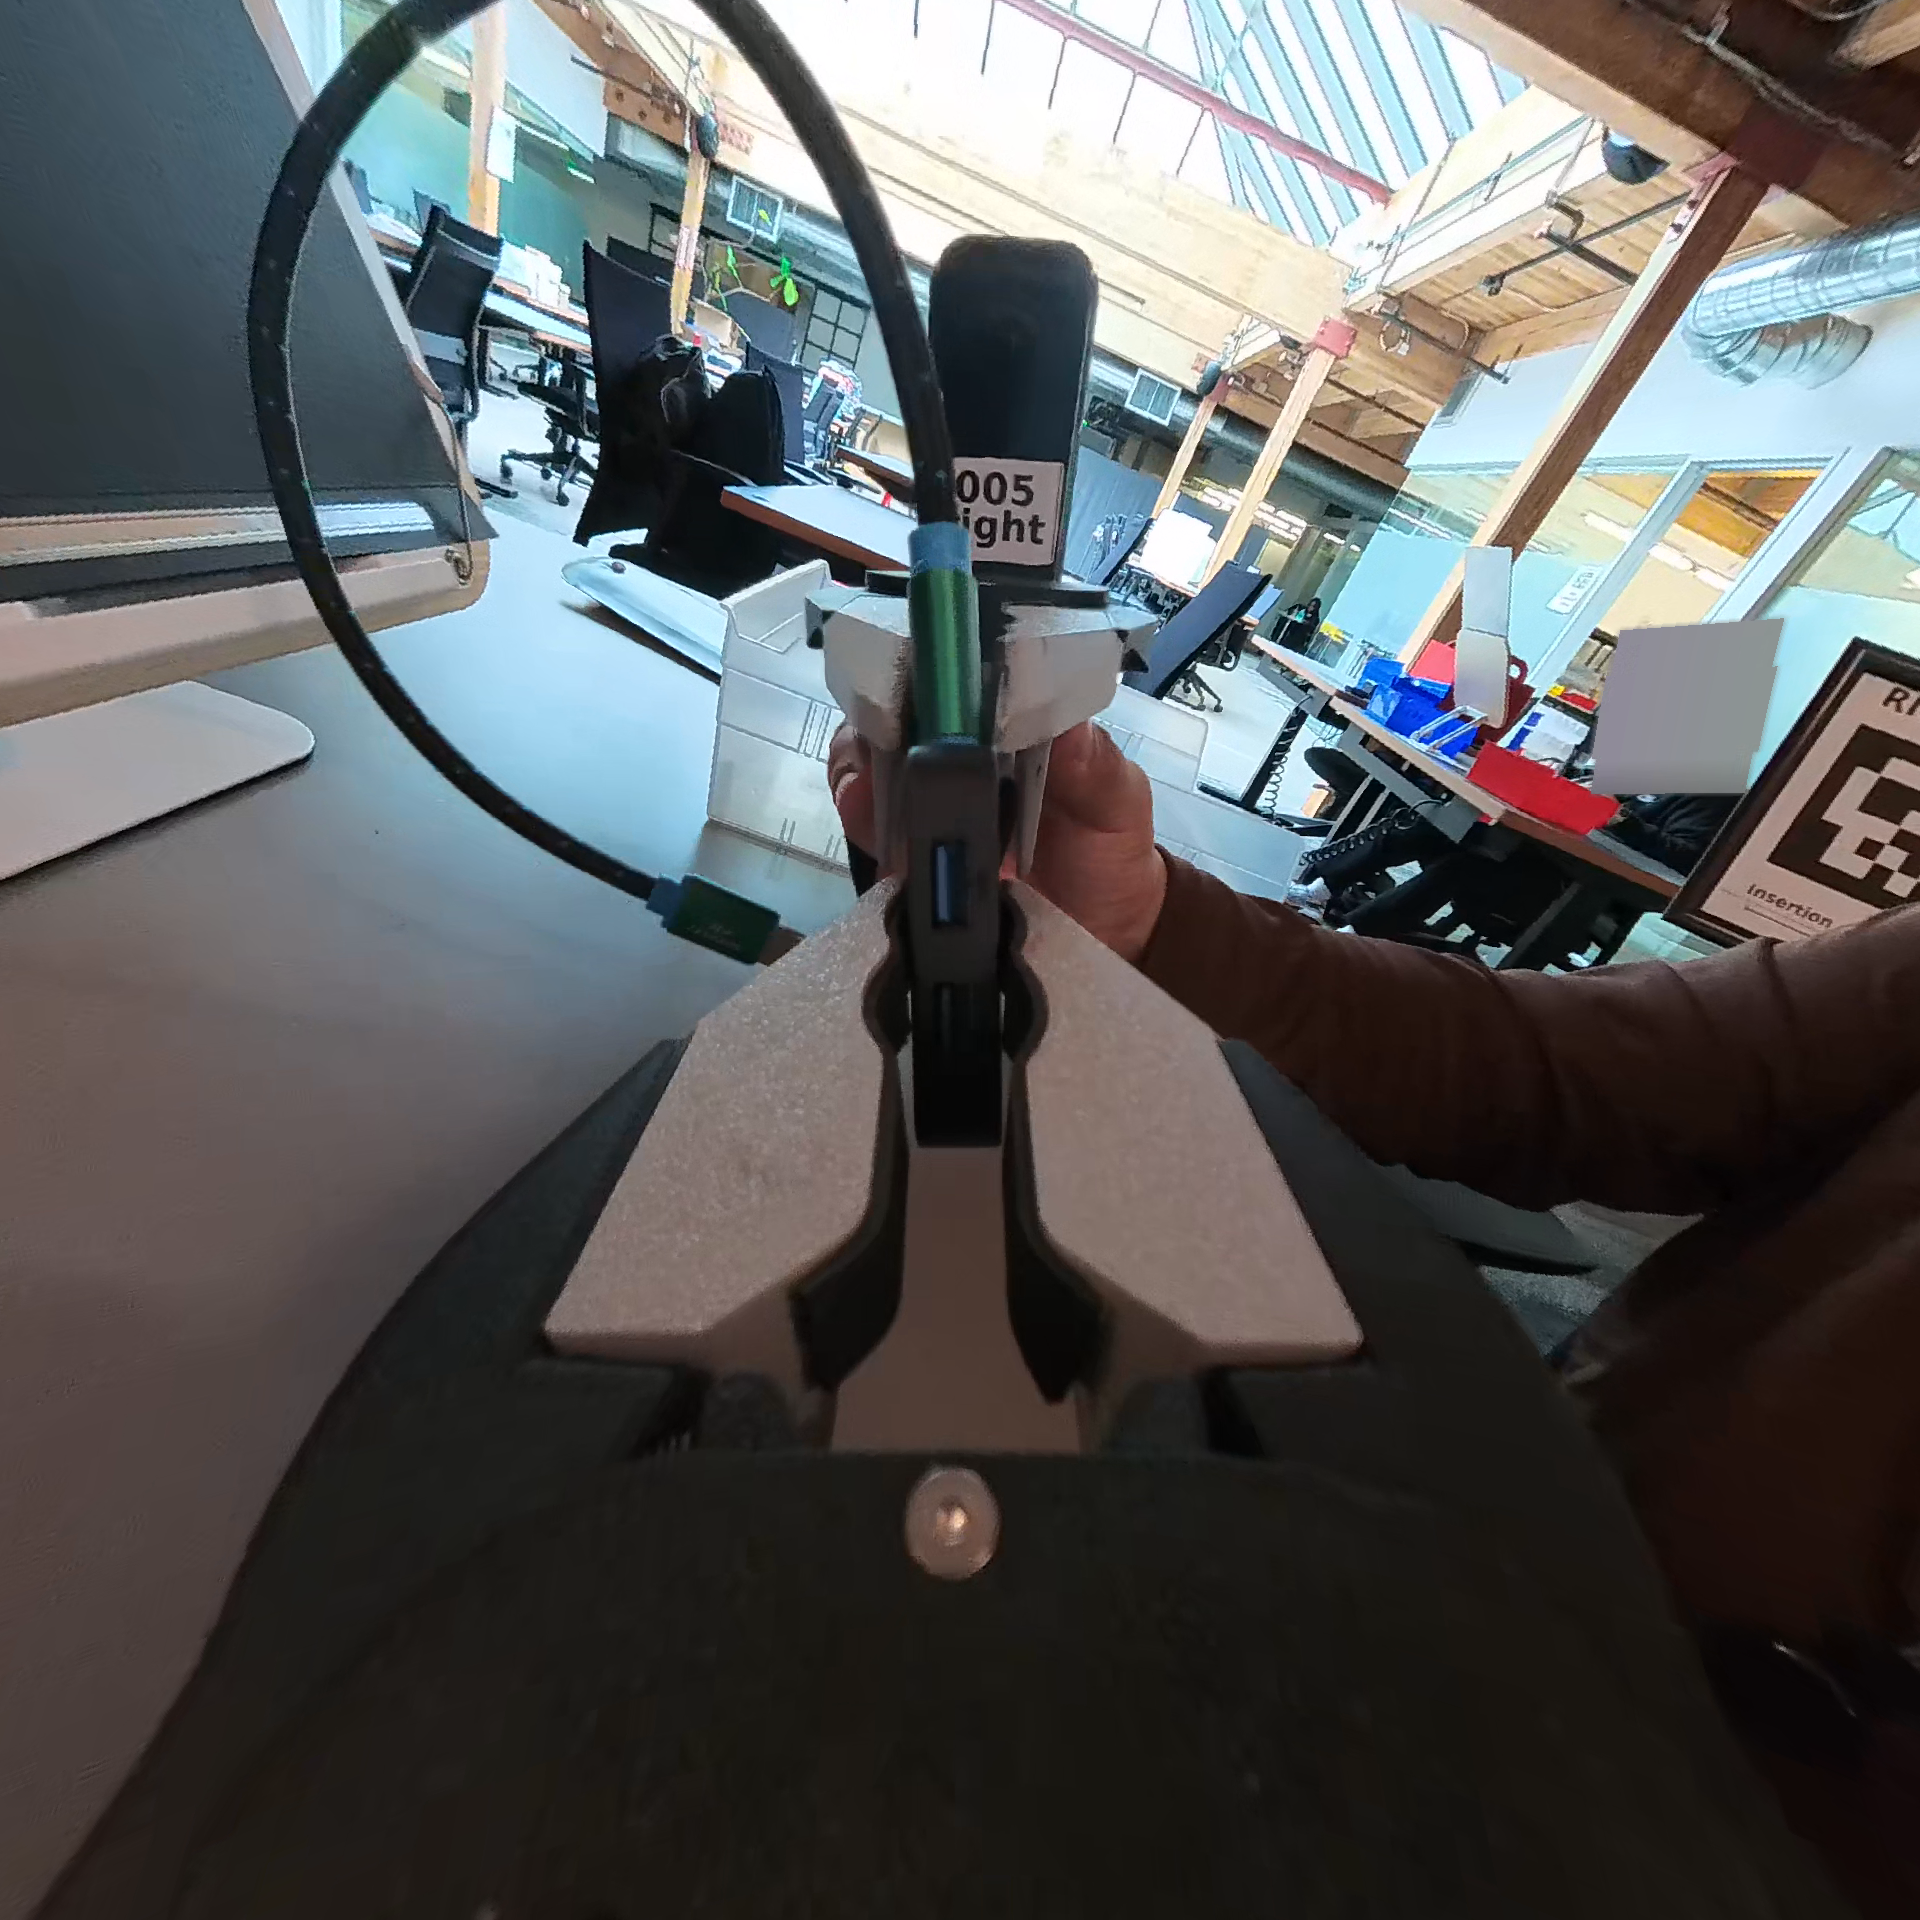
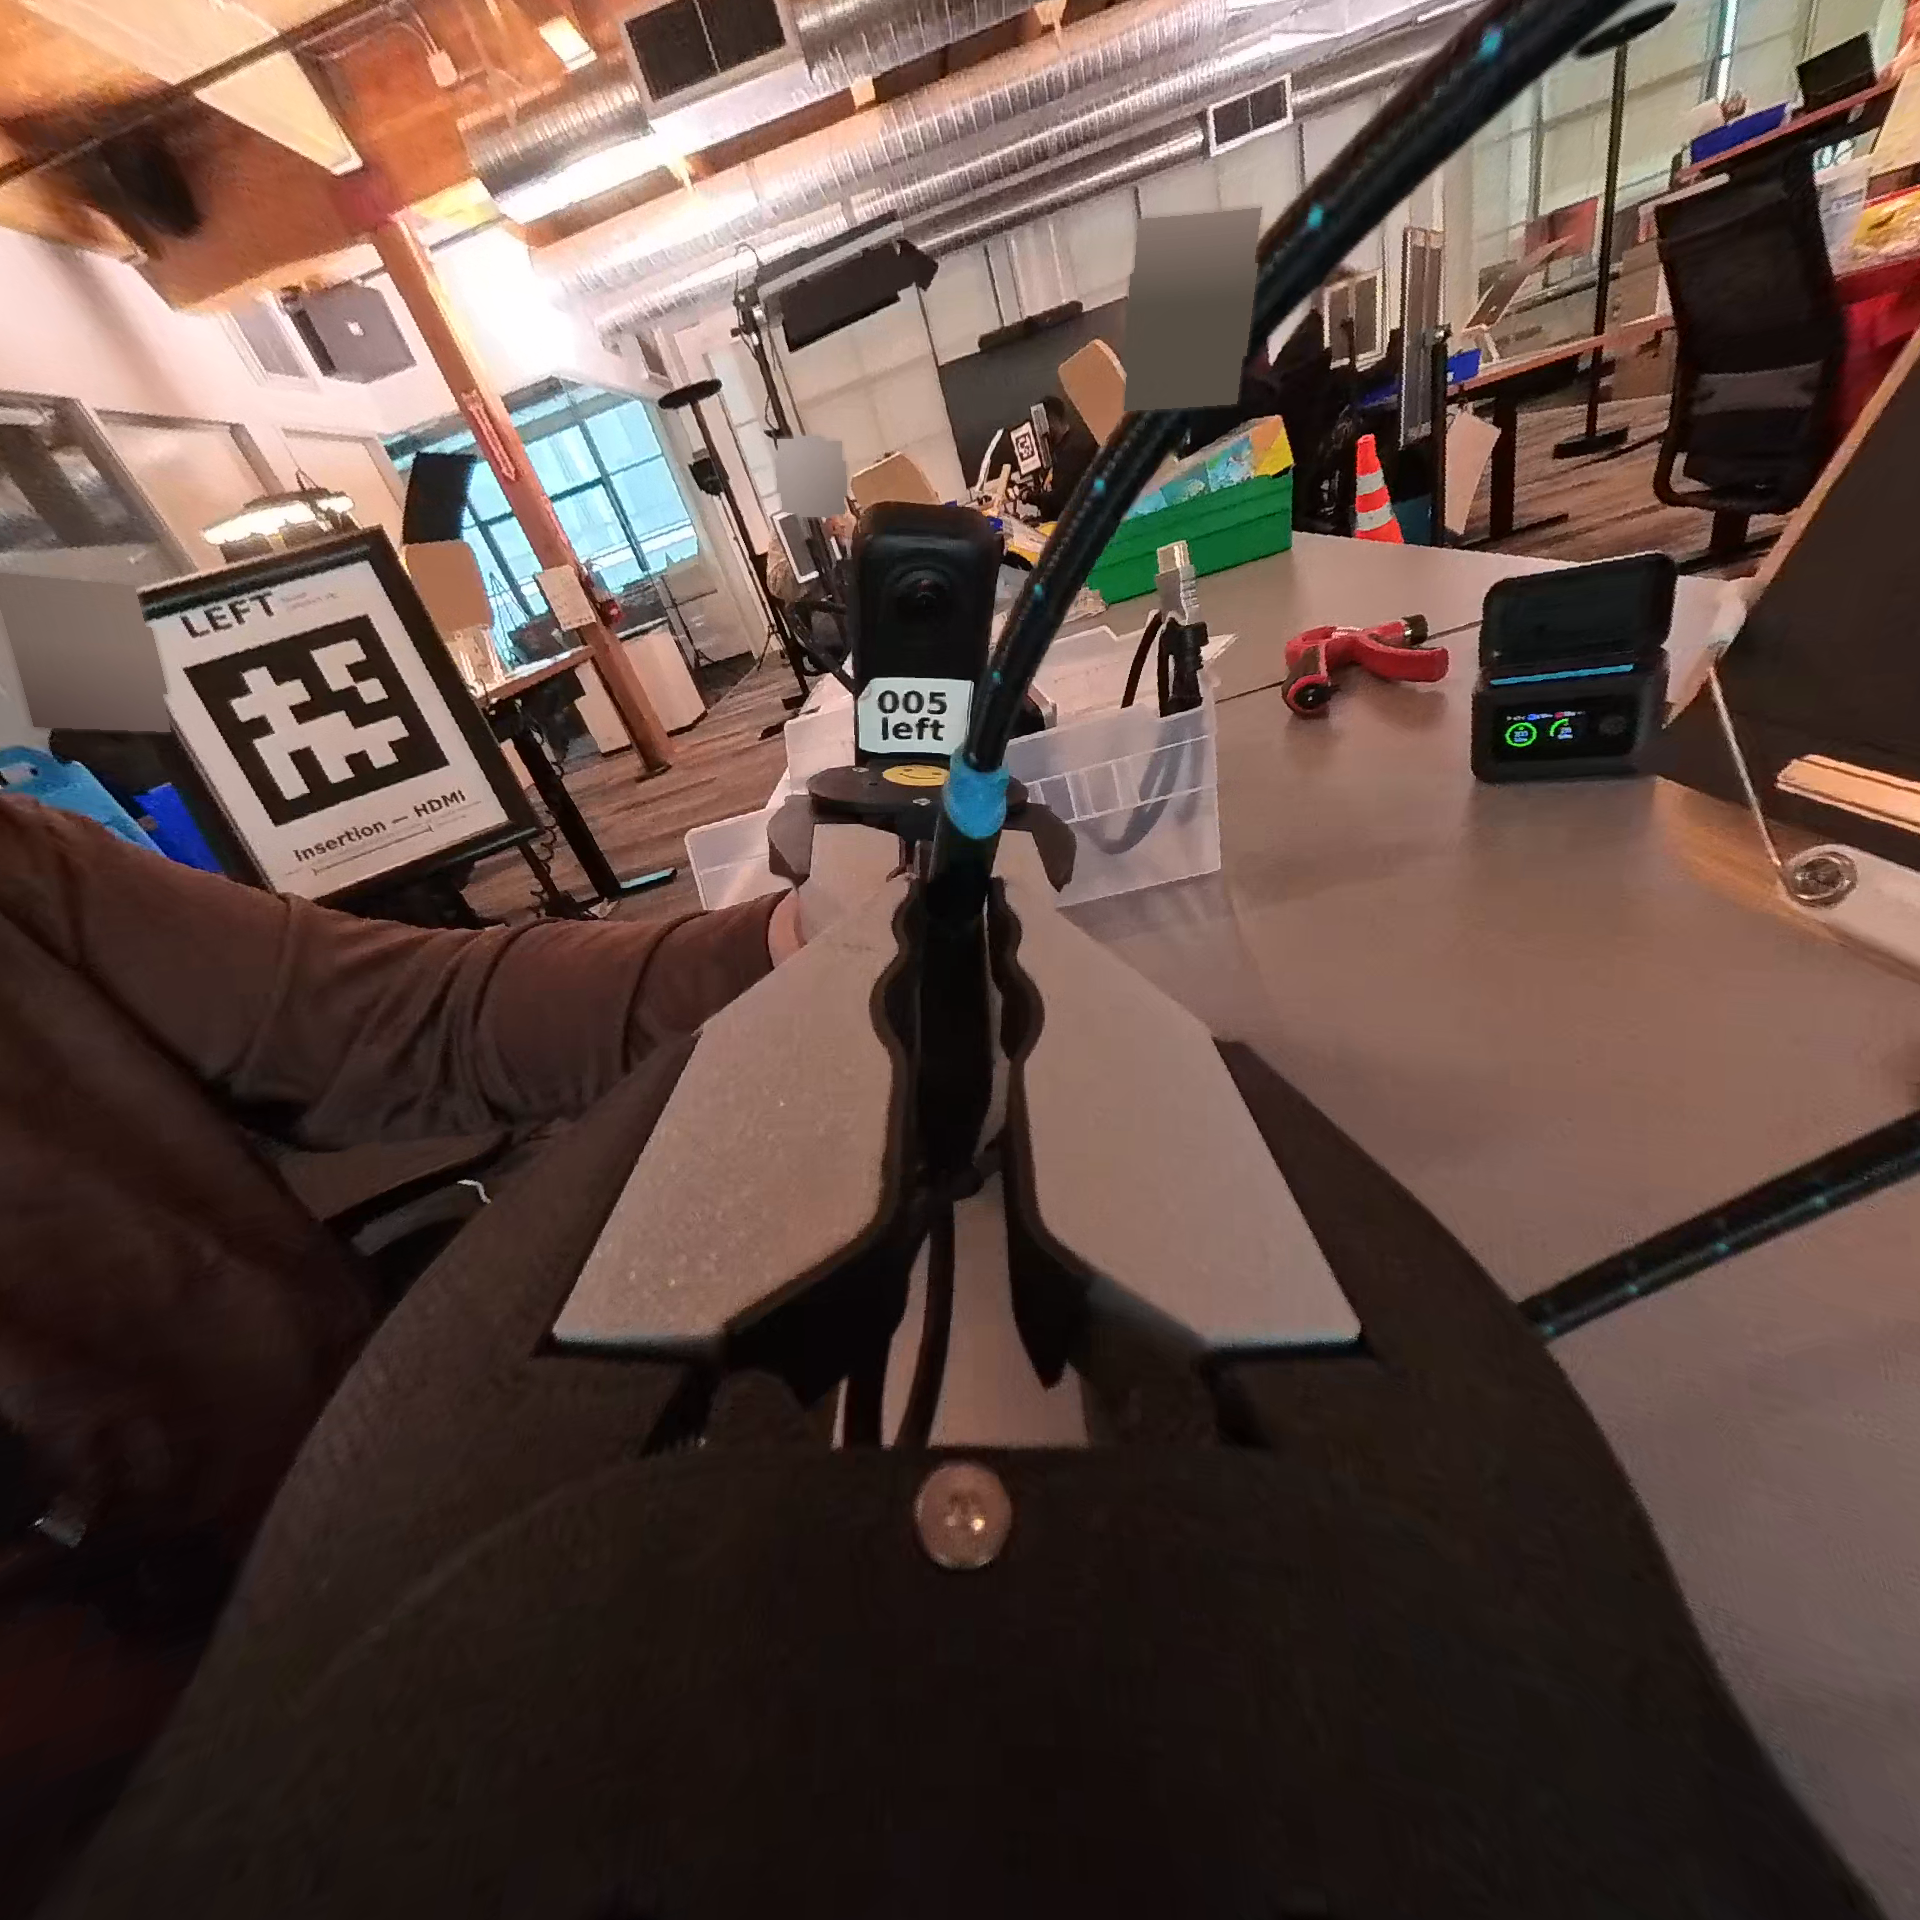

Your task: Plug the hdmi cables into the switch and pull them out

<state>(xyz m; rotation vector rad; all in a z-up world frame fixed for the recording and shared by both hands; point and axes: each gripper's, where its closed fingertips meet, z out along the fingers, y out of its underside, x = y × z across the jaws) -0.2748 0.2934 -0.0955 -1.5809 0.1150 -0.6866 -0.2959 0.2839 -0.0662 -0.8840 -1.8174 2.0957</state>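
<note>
Left wrist view: the switch (image 1: pixel 954 997) is pinched by the left tongs (image 1: pixel 951 940); the green plug (image 1: pixel 943 665) is pinched by the right tongs (image 1: pixel 951 748), above the desk (image 1: pixel 312 1091)

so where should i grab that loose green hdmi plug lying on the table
Grip the green metal plug shell across its flat top and bottom faces, coming from above. It lies flat on the grey table, and the braided black cable leaves its left end, so avoid that side.

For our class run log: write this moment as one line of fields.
left claw: shut on switch | right claw: shut on green plug | plug: at switch's top end | cable: looped to table
</note>
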